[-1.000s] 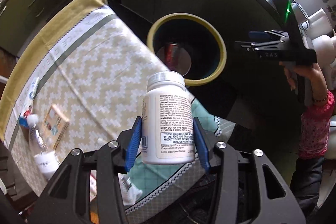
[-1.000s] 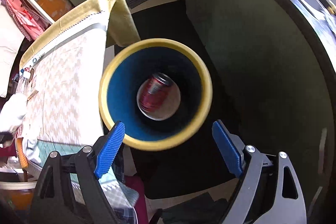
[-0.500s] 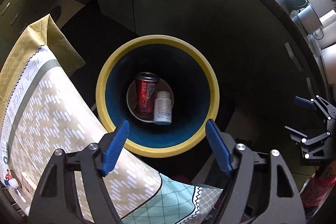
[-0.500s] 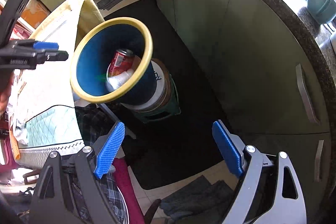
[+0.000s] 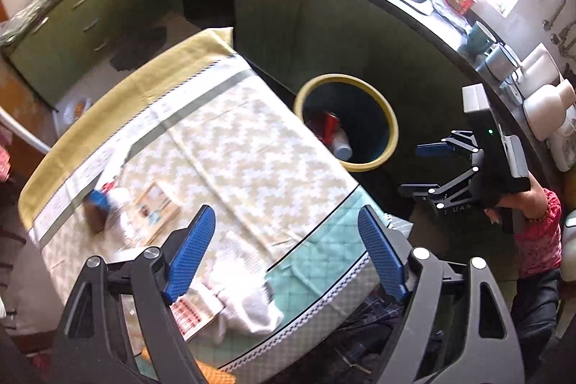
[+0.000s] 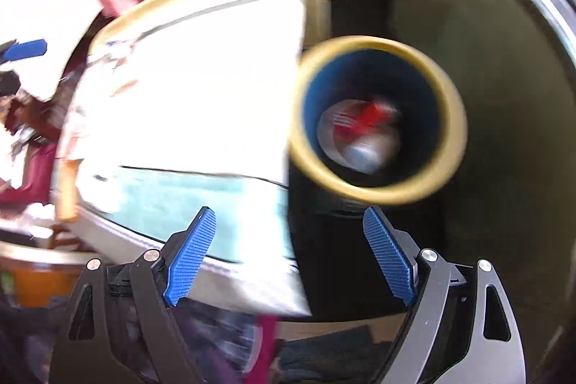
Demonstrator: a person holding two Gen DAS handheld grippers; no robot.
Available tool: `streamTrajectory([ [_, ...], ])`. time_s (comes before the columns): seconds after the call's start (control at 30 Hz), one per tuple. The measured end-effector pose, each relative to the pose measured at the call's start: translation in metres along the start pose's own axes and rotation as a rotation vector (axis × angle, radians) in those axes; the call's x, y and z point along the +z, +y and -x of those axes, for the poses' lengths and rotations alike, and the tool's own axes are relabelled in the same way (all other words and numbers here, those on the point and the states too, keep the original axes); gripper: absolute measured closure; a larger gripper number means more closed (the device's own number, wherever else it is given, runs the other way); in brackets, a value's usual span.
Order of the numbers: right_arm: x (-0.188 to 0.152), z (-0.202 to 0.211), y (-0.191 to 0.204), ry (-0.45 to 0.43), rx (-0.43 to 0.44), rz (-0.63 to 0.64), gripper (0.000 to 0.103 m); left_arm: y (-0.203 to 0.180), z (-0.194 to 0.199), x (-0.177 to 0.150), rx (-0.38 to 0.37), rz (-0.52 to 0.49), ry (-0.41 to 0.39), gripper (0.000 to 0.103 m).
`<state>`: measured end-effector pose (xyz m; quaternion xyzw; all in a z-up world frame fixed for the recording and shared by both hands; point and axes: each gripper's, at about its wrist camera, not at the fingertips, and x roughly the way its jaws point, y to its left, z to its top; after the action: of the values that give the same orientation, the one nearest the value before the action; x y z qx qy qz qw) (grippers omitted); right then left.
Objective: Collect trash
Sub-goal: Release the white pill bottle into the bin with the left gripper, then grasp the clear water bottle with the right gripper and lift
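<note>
We hold the left gripper (image 5: pixel 288 251) open and empty over the table's (image 5: pixel 252 146) near edge | we hold the right gripper (image 6: pixel 289 251) open and empty too | red can (image 5: pixel 325 126) and white bottle (image 5: pixel 342 144) lie in the yellow-rimmed bin (image 5: pixel 390 139) right of the table | plastic bottle (image 5: pixel 115 207), small box (image 5: pixel 154 207) and white cloth (image 5: pixel 244 290) lie on the table.

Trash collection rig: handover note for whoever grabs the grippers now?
Left gripper: open, empty, over the table's near end.
Right gripper: open, empty, beside the bin; its view is blurred.
Yellow-rimmed blue trash bin: beside the table, holding a red drink can and a white plastic pill bottle.
Left on the patterned tablecloth: clear plastic bottle with blue cap, small printed cardboard box, crumpled white tissue, red-printed paper slip.
</note>
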<state>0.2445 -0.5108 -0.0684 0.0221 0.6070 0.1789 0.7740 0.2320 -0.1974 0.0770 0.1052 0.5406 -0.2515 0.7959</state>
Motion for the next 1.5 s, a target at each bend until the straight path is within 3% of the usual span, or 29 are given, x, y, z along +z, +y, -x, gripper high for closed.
streamTrajectory([
  [0.2, 0.07, -0.045, 0.131, 0.103, 0.173, 0.074, 0.019, 0.091, 0.05, -0.085, 0.072, 0.193, -0.03, 0.026],
  [0.37, 0.127, -0.081, 0.234, 0.168, 0.205, 0.095, 0.019, 0.143, 0.072, -0.157, 0.115, 0.339, -0.084, 0.026],
  [0.53, 0.164, -0.124, 0.298, 0.24, 0.173, 0.04, 0.019, 0.172, 0.066, -0.206, 0.122, 0.416, -0.072, 0.026],
  [0.93, 0.19, -0.191, 0.342, 0.327, 0.118, -0.089, 0.019, 0.165, 0.05, -0.223, 0.093, 0.361, -0.057, 0.026],
  [1.23, 0.195, -0.226, 0.355, 0.378, 0.188, -0.135, 0.019, 0.168, 0.044, -0.223, 0.103, 0.37, -0.04, 0.026],
  [1.3, 0.196, -0.236, 0.359, 0.388, 0.199, -0.133, 0.029, 0.167, 0.043, -0.222, 0.103, 0.368, -0.037, 0.026],
  [1.5, 0.196, -0.226, 0.359, 0.34, 0.227, -0.082, 0.034, 0.167, 0.035, -0.218, 0.108, 0.359, -0.011, 0.026],
])
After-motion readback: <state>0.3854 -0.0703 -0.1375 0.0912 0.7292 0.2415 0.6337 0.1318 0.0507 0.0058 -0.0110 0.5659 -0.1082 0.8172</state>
